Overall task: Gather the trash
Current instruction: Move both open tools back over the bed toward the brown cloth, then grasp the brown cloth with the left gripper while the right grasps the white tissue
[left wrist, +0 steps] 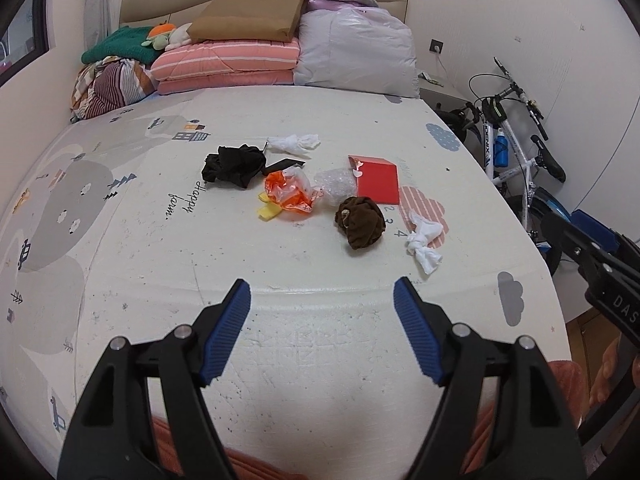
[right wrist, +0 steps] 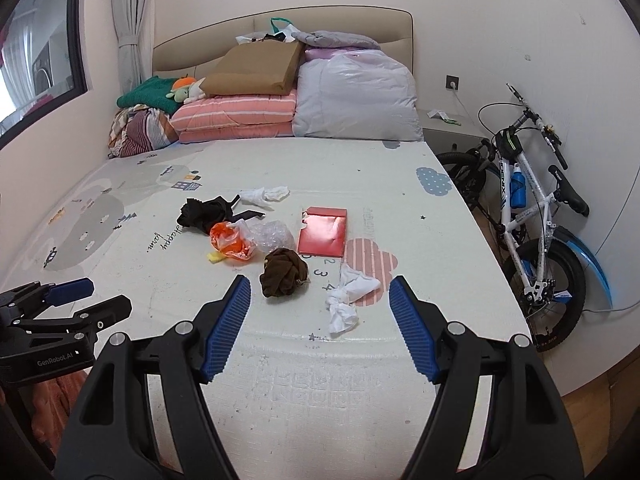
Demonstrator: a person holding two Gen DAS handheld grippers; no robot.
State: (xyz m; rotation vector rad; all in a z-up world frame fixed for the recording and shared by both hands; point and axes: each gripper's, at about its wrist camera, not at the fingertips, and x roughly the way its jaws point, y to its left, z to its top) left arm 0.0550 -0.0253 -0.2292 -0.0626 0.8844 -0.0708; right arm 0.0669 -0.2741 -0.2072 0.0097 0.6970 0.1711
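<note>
Nearby, both tools gape empty; knotted tissue (right wrist: 346,300) lies lengthwise toward right tool (right wrist: 320,322).

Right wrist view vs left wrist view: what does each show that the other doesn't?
Right wrist only: the left gripper at the lower left, open, and the bicycle's rear wheel in full.
Left wrist only: the right gripper's body at the right edge, its fingertips not clear.
Both: the mat with the trash on it, red envelope, brown cloth ball, knotted white tissue, orange bag; each view's own gripper open and empty.
</note>
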